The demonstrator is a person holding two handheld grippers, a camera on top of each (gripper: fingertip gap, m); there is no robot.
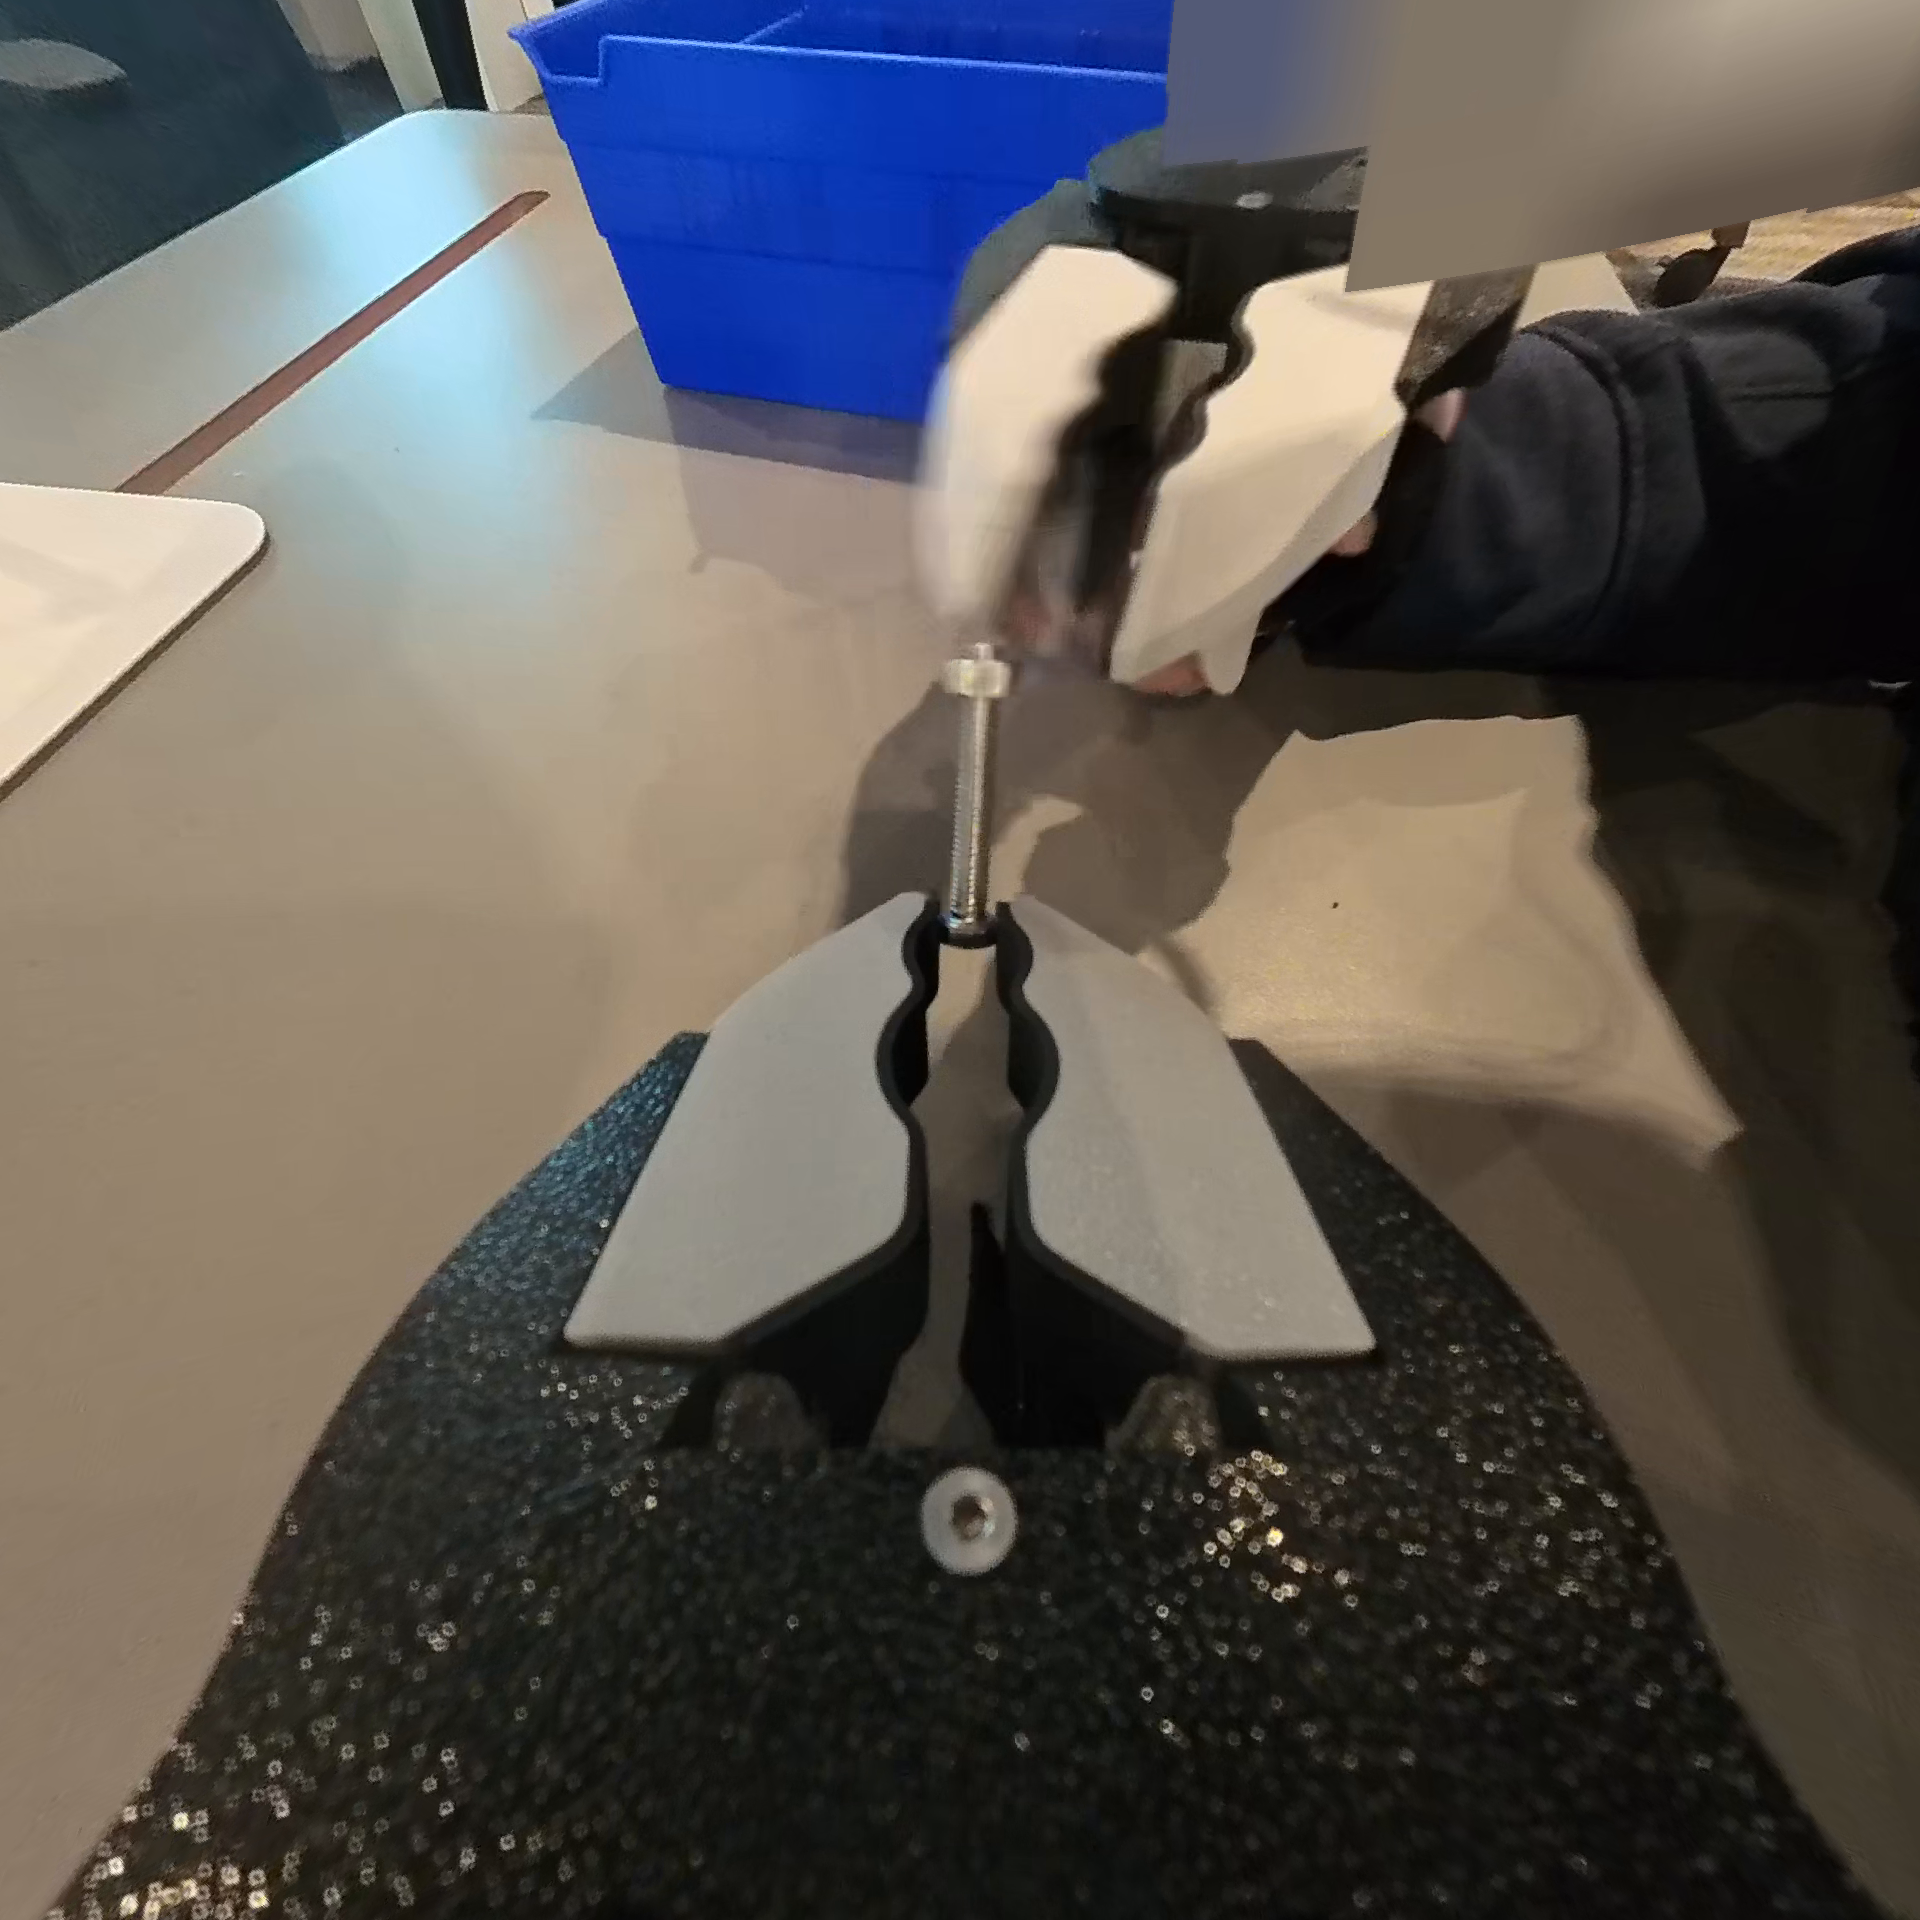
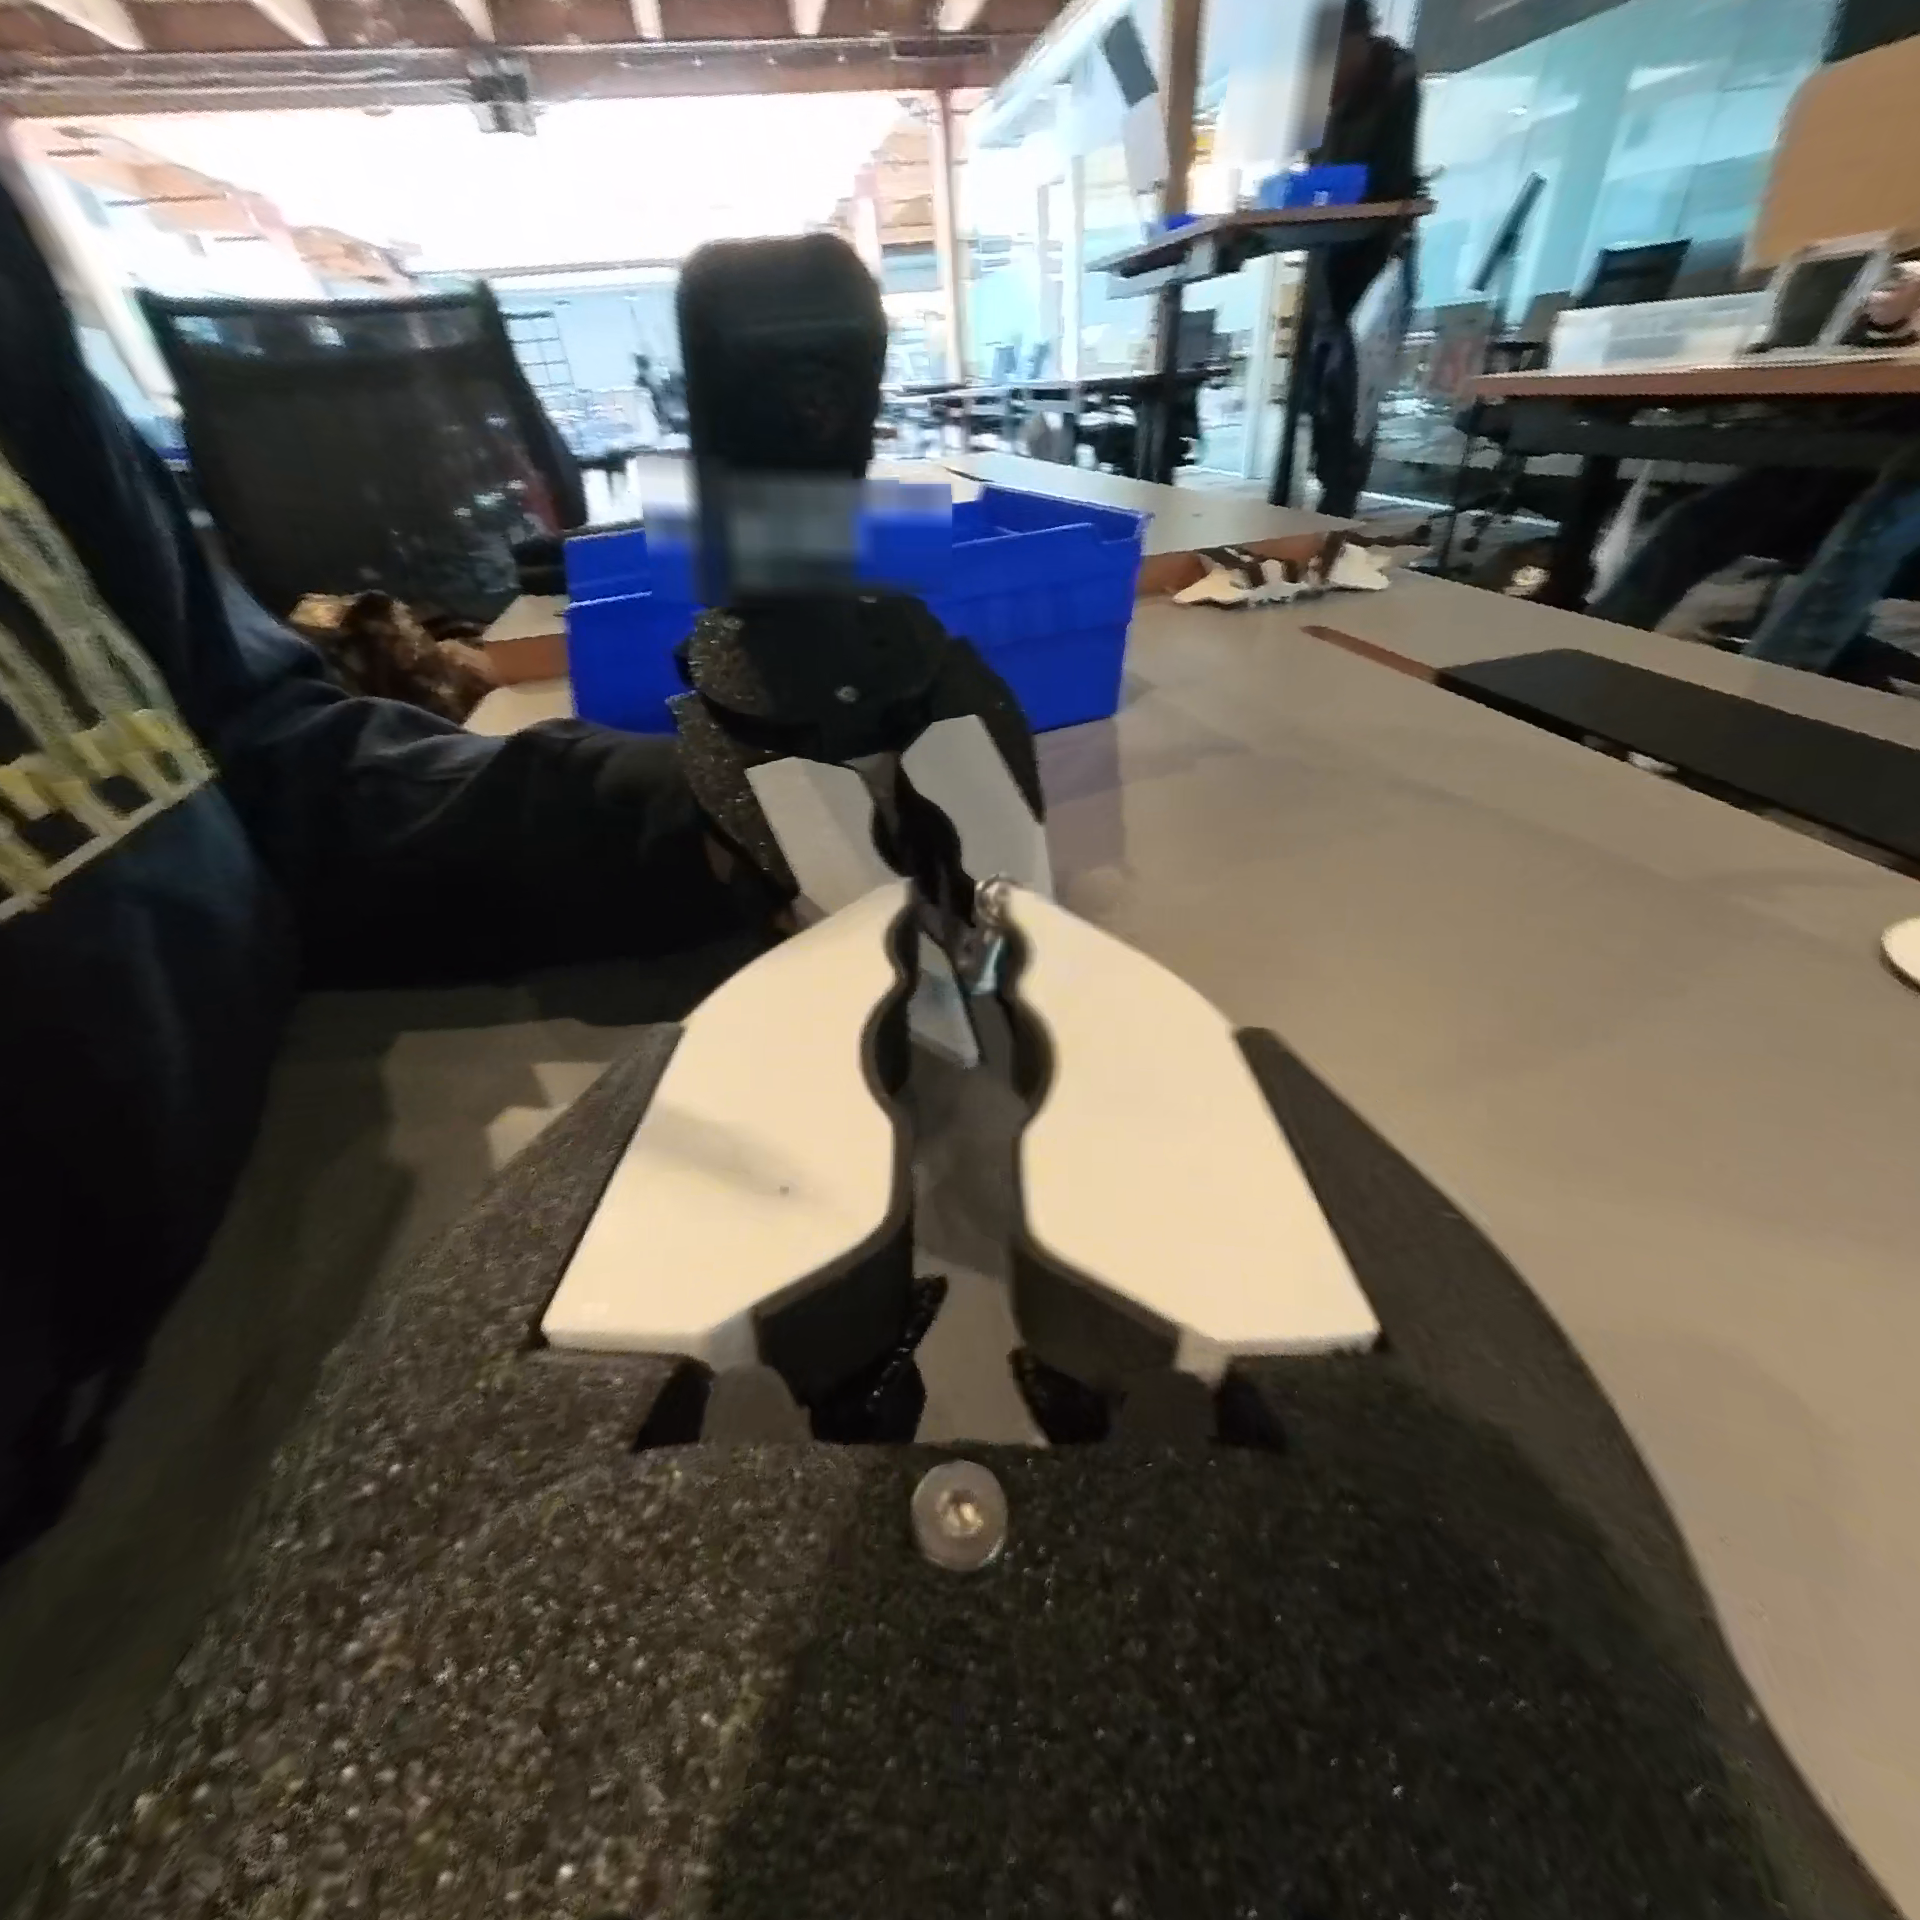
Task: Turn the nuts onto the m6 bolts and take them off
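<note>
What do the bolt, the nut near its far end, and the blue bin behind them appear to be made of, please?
The bolt looks like bright, plated steel: silvery, threaded, with glints along it. The nut looks like similar shiny metal, though it is slightly blurred. The blue bin looks like moulded plastic: uniform saturated colour, a smooth semi-gloss sheen and stepped walls.

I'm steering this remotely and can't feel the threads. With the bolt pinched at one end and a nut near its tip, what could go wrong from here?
1. The left tongs pinch only the head end of the bolt, so a sideways push may tilt it.
2. The nut sits at the very tip; it may drop off.
3. The right tongs are motion-blurred beside the nut, so they may knock it askew.
</note>
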